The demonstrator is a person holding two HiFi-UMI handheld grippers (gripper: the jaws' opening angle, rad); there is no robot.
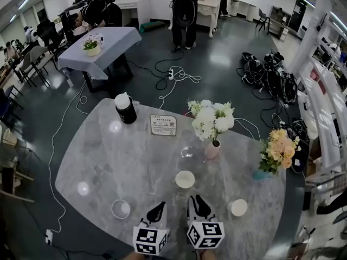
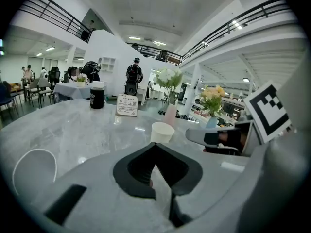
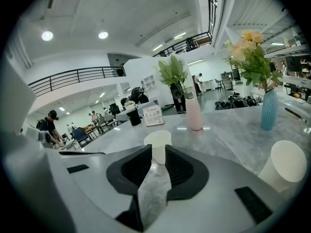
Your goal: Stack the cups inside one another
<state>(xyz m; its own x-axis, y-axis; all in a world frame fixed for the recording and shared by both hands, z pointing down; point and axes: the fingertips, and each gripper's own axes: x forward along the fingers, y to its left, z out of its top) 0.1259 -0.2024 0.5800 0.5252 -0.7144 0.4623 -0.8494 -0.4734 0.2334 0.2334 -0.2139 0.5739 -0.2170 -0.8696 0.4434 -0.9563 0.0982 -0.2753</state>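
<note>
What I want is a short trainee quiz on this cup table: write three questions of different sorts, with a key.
1. How many white cups stand on the table?
2. True or false: the left gripper grips a cup.
3. Looking along the right gripper, what stands ahead, in line with its jaws? A a white cup; B the blue vase; C the sign.
Key:
1. Three: left cup, centre cup, right cup.
2. False: its jaws are together with nothing between them.
3. A, the centre cup. The jaws stand slightly apart, short of it.
</note>
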